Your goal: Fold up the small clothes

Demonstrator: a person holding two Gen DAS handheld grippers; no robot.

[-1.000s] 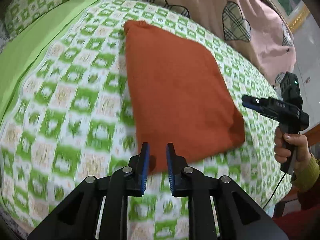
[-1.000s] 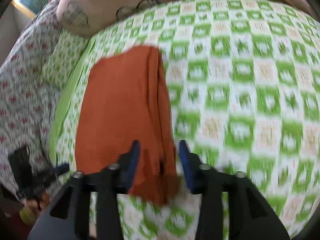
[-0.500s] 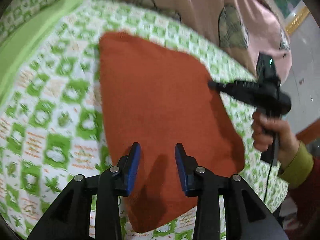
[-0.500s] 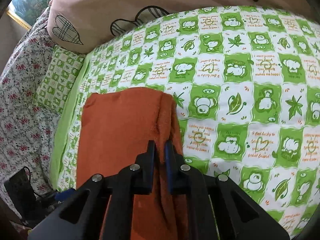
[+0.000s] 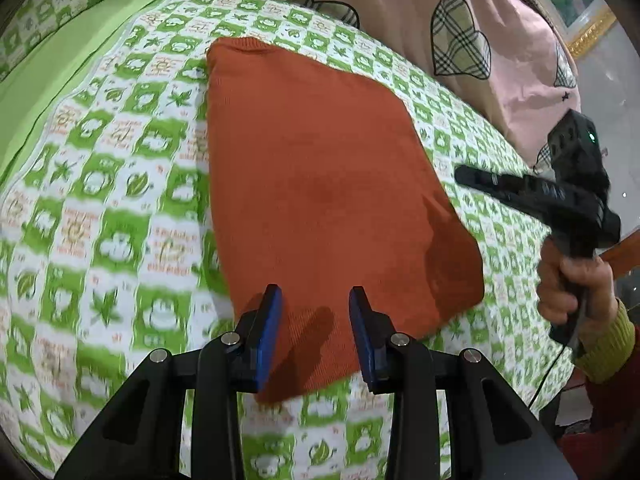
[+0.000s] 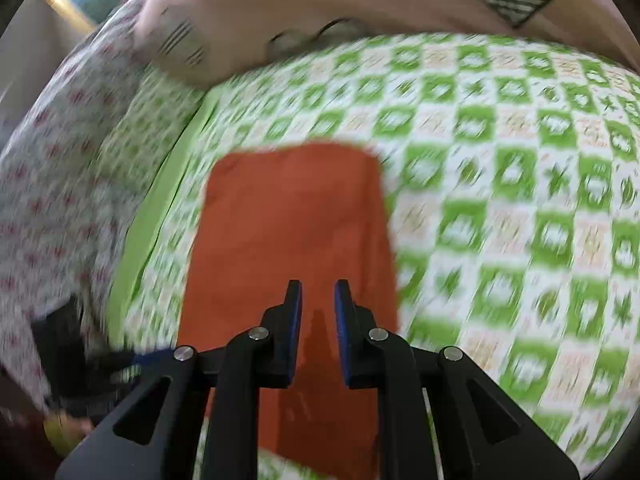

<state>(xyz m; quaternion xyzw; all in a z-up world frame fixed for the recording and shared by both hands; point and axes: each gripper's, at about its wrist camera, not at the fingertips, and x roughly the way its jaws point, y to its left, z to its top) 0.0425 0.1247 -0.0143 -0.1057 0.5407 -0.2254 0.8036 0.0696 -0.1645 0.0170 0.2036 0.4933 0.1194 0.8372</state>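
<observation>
An orange knitted garment [image 5: 320, 184] lies folded into a flat rectangle on the green-and-white checked bedspread [image 5: 120, 184]. My left gripper [image 5: 315, 300] is open and empty, hovering over the garment's near edge. My right gripper [image 5: 464, 174] shows at the right of the left wrist view, held in a hand above the garment's right side. In the right wrist view the garment [image 6: 288, 232] lies flat below my right gripper [image 6: 318, 292], which is open and empty with a narrow gap between its pads.
A pink quilt [image 5: 460, 20] with plaid hearts lies along the far side of the bed. A plain green sheet strip [image 5: 52, 68] and a floral-print cloth [image 6: 60, 200] lie at the left. The bed's edge is near the holder's hand [image 5: 572, 284].
My right gripper has let go of the garment's folded edge and opened, drawing back. The garment now lies flat. My left gripper has opened wider and stays over the near edge.
</observation>
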